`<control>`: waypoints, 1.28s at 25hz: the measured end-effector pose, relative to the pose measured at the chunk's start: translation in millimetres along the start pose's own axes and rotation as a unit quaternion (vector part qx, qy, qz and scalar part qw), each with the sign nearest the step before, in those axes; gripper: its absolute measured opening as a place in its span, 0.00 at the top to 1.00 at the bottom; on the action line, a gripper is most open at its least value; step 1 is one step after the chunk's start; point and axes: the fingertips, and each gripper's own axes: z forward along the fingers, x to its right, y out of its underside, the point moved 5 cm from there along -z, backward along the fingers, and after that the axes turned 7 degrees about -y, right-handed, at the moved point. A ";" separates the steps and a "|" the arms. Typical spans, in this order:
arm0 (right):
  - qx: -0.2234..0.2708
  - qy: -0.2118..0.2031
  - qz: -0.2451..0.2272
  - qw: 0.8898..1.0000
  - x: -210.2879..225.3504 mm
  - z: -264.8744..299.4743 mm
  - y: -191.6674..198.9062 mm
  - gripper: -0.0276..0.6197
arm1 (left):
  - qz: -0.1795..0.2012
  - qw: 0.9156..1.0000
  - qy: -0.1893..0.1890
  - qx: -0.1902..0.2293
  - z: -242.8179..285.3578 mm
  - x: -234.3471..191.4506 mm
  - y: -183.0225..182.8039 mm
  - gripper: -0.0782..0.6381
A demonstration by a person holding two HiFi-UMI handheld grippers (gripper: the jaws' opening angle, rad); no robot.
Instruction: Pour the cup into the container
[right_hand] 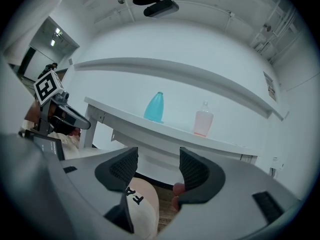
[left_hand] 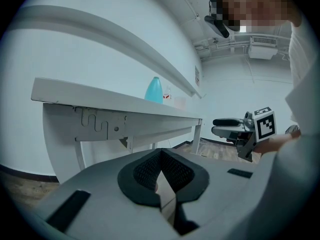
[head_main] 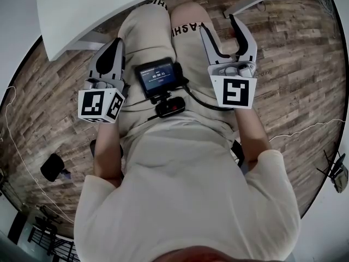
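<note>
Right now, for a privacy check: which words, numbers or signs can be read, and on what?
"ASH" on the trouser leg, further letters unclear.
"FA" on the knee, rest hidden.
Digits on the screen: too small to read.
Print on the wall sign: too blurred to read.

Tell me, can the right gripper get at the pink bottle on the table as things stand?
Probably yes. The right gripper has its jaws apart and empty, the pink bottle stands clear of the blue bottle, and nothing blocks the way.
</note>
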 end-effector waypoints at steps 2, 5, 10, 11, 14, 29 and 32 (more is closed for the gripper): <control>0.000 -0.001 0.001 1.000 0.0 0.6 0.8 0.54 | 0.004 1.000 -0.002 -0.003 1.8 -0.7 1.3 0.87; 0.002 -0.001 0.003 1.000 0.9 1.5 1.7 0.54 | 0.003 1.000 -0.005 -0.006 4.7 -2.2 2.8 0.87; 0.008 0.001 0.012 1.000 1.1 1.3 0.3 0.54 | 0.003 1.000 -0.005 -0.004 4.7 -3.5 2.8 0.87; 0.014 -0.001 0.013 1.000 -0.1 1.3 -1.8 0.54 | 0.003 1.000 -0.004 -0.004 4.9 -3.7 2.9 0.87; 0.017 -0.011 0.005 1.000 -6.0 2.6 -2.5 0.54 | 0.005 1.000 -0.002 -0.005 5.1 -3.6 4.0 0.87; -0.003 -0.026 0.001 1.000 -12.8 6.7 5.7 0.54 | -0.005 1.000 0.003 -0.012 6.2 -3.7 7.2 0.87; -0.001 -0.025 0.007 1.000 -14.1 7.3 6.0 0.54 | -0.010 1.000 0.005 -0.015 7.1 -4.6 8.7 0.87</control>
